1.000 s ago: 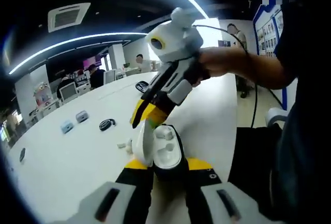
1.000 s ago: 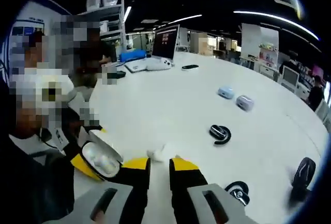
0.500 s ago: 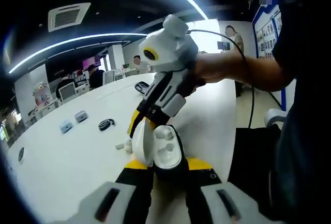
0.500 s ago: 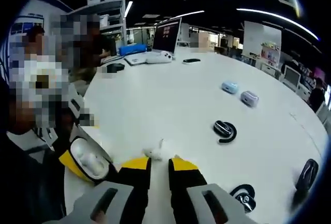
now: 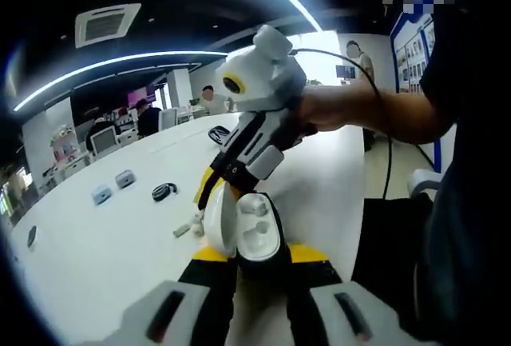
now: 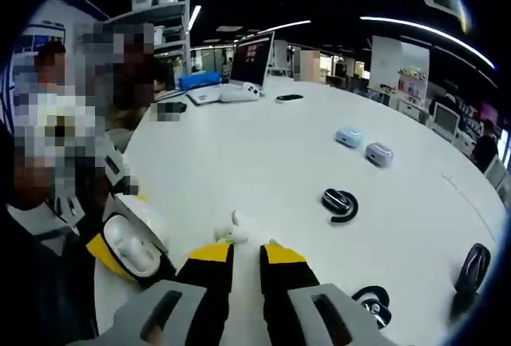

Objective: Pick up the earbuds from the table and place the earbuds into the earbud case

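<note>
**White case clamped in left gripper, earbud at right gripper's tips**

White glossy table [image 6: 263,162], round-edged. Left gripper view, left to right: two small pastel cases [image 5: 112,188], a black earhook set [image 5: 164,192], a loose white earbud [image 5: 188,224] on the table, then the case [image 5: 243,230], open, lid up, clamped between the left gripper's [image 5: 247,254] yellow-tipped jaws. One bud sits in its well; the other well is not clear. The right gripper [image 5: 209,194] reaches in from the upper right, held by a hand [image 5: 323,106], tips down just behind the lid, which partly hides them.

Right gripper view, left to right: the case [image 6: 128,250] at lower left, an earbud [image 6: 229,232] just beyond the right gripper's [image 6: 246,254] tips, a black earhook set [image 6: 339,204], two pastel cases [image 6: 363,146], more black items [image 6: 471,266] at the right edge. The jaws stand nearly together with a narrow gap, nothing between them.

Versus half a second ago: the loose earbud lies slightly further left and is now tilted; the case grip is unchanged.
</note>
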`<act>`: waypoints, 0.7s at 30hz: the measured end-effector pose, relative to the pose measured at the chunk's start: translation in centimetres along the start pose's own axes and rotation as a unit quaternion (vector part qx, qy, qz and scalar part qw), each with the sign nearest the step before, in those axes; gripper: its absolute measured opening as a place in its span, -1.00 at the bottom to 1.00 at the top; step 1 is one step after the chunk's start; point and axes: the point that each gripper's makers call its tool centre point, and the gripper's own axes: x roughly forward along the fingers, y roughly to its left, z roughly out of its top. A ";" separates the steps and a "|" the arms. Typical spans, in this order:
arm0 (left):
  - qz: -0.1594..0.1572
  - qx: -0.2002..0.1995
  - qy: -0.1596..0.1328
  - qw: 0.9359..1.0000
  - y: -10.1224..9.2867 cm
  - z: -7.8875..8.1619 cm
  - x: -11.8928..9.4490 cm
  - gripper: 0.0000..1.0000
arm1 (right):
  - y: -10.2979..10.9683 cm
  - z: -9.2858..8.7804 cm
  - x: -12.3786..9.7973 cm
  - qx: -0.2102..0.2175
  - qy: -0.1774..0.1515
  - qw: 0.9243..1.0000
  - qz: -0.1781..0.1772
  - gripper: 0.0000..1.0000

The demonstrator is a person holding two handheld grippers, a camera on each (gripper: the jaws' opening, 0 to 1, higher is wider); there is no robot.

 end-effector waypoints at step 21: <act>0.000 -0.001 0.003 1.000 0.0 -0.1 -0.1 -0.51 | 0.5 0.7 1.2 0.000 -0.068 0.998 0.013 -0.57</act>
